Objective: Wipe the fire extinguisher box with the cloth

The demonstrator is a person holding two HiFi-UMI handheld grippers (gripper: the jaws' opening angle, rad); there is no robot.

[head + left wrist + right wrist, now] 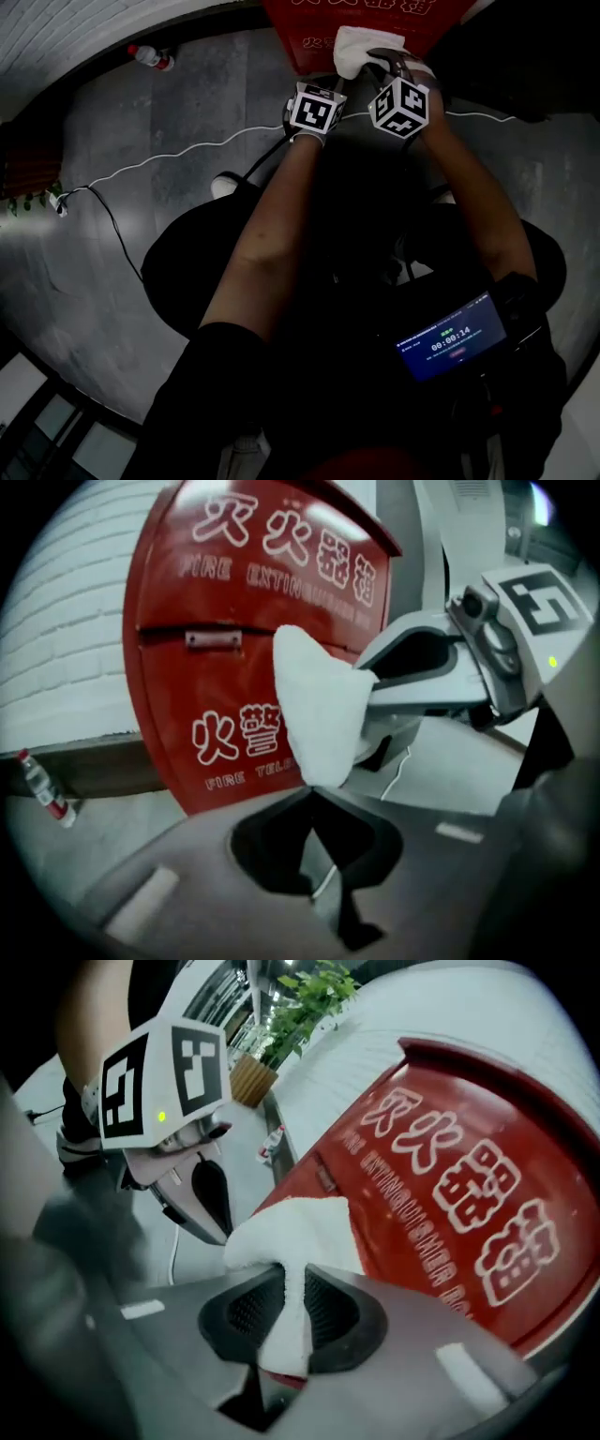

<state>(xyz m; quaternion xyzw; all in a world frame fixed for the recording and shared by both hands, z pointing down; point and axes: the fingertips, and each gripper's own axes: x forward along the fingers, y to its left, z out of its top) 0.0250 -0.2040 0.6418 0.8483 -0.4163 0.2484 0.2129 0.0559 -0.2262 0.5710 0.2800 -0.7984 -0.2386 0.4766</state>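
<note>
The red fire extinguisher box [234, 602] stands upright against a white wall; it also shows as the red box [314, 33] and the lettered box [450, 1176]. My right gripper [286, 1283] is shut on a white cloth [295, 1232], which bunches out past the jaws close to the box's front. In the left gripper view that cloth [319, 714] hangs from the right gripper [367, 682]. My left gripper [312, 791] is shut, its tips right at the cloth's lower corner; whether they pinch it is unclear. In the head view both grippers, left [337, 86] and right [377, 64], sit side by side at the cloth [361, 47].
A plastic bottle [150, 57] lies on the grey floor left of the box. A white cable [169, 159] runs across the floor. Potted plants [319, 997] stand farther along the wall. A device with a lit screen [450, 342] hangs at the person's front.
</note>
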